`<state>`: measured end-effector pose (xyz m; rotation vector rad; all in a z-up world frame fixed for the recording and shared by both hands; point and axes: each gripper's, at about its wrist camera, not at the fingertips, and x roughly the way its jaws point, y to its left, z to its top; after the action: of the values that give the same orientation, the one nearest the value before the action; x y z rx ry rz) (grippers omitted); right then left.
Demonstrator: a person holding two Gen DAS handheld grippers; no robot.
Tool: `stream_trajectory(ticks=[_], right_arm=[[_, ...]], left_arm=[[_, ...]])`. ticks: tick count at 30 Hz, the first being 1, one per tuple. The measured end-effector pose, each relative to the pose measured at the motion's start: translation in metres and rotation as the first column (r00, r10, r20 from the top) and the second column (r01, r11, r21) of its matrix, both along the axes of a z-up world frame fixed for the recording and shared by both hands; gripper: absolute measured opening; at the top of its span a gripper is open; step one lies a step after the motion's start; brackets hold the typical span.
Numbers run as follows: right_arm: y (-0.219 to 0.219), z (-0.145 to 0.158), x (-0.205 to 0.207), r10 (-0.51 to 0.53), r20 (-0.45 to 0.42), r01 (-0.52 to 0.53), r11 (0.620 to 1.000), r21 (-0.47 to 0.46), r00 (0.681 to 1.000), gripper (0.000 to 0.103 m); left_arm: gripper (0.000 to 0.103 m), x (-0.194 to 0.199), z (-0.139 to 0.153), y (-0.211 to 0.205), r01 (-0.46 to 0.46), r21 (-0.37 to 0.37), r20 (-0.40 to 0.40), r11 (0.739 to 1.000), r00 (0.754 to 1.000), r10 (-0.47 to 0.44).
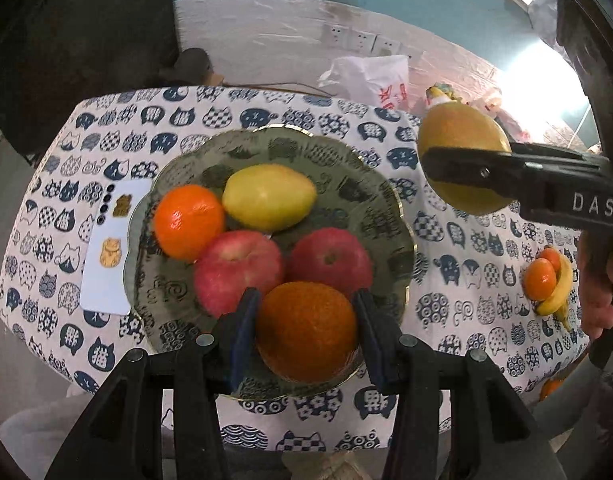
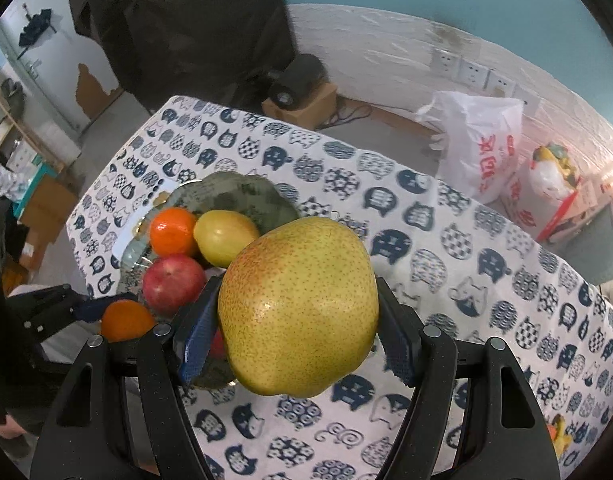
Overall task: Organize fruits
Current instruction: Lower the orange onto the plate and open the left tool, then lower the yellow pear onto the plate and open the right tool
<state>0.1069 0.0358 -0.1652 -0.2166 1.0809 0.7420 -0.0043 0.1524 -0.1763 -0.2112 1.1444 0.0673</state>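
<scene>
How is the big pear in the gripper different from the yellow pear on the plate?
The held pear hangs in the air, clamped by the right gripper; the plate pear lies on the green plate among apples and oranges. The held pear looks speckled with a reddish blush; the plate pear looks plainer yellow. The plate pear touches an orange; the held pear touches only the pads. Both are yellowish pears.

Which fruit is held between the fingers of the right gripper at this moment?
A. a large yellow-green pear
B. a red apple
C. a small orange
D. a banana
A: in the right wrist view, the right gripper has its fingers closed on both sides of a large yellow-green pear, held above the cat-print tablecloth beside the green plate.
</scene>
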Motion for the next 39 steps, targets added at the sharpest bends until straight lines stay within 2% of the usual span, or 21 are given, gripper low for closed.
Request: stream_trajectory(ticks=[16, 18, 20, 28, 32, 39], right_arm=[[0.049, -0.033, 0.004, 0.051, -0.035, -0.053, 0.997, -0.052, 0.998, 0.073], [0.053, -0.036, 0.004, 0.056, -0.039, -0.058, 0.997, -0.059, 0.998, 0.073], [0.057, -0.039, 0.004, 0.064, -0.041, -0.067, 0.996, -0.067, 0.997, 0.073], [0.063, -0.054, 0.005, 0.072, -0.066, -0.079, 0.991, -0.109, 0.995, 0.073], [0.057, -0.046, 0.009, 0.044, -0.035, -0.047, 0.995, -0.084, 0.998, 0.074], [0.057, -0.021, 0.003, 0.059, -0.007, -0.059, 0.998, -0.023, 0.998, 0.075]], left_arm=[[0.048, -0.005, -0.034, 0.019, -0.029, 0.009, -0.091, 1.0, 0.995, 0.03], [0.053, -0.005, -0.033, 0.021, -0.034, 0.009, -0.088, 0.999, 0.995, 0.035], [0.062, -0.006, -0.031, 0.022, -0.041, 0.015, -0.084, 0.999, 0.996, 0.042], [0.063, -0.006, -0.031, 0.028, -0.059, 0.005, -0.088, 0.998, 0.994, 0.059], [0.063, -0.006, -0.027, 0.027, -0.06, -0.002, -0.081, 0.998, 0.995, 0.06], [0.063, -0.007, -0.017, 0.026, -0.066, -0.009, -0.058, 0.998, 0.996, 0.066]])
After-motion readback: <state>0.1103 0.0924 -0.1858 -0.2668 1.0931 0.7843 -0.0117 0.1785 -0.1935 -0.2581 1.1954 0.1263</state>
